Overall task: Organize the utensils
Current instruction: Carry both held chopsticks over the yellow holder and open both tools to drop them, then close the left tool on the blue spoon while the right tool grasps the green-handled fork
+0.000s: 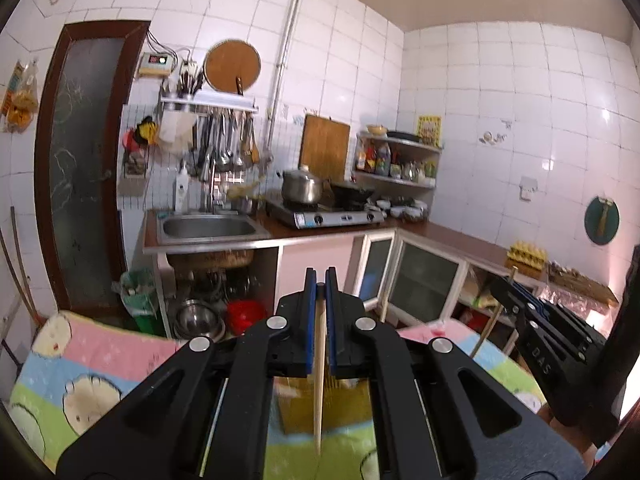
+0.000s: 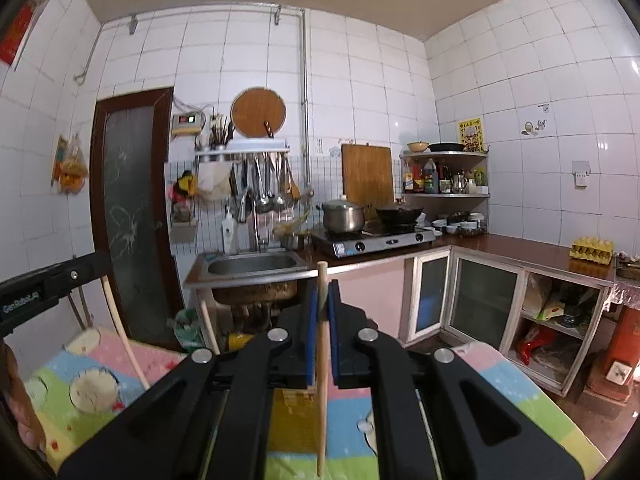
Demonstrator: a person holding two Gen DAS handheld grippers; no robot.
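Observation:
My left gripper is shut on a pale wooden chopstick, which hangs tip-down between the blue pads above the table. My right gripper is shut on a second chopstick, held near upright with its top end sticking out above the pads. Each view catches the other tool: the right gripper with its chopstick at the right edge, the left gripper with its slanting chopstick at the left edge. A yellow-brown flat object lies below both grippers; what it is cannot be told.
A cartoon-print cloth covers the table under the grippers. Beyond stand a sink, a gas stove with a pot and wok, hanging ladles, and cabinets. Another thin stick stands past the table edge.

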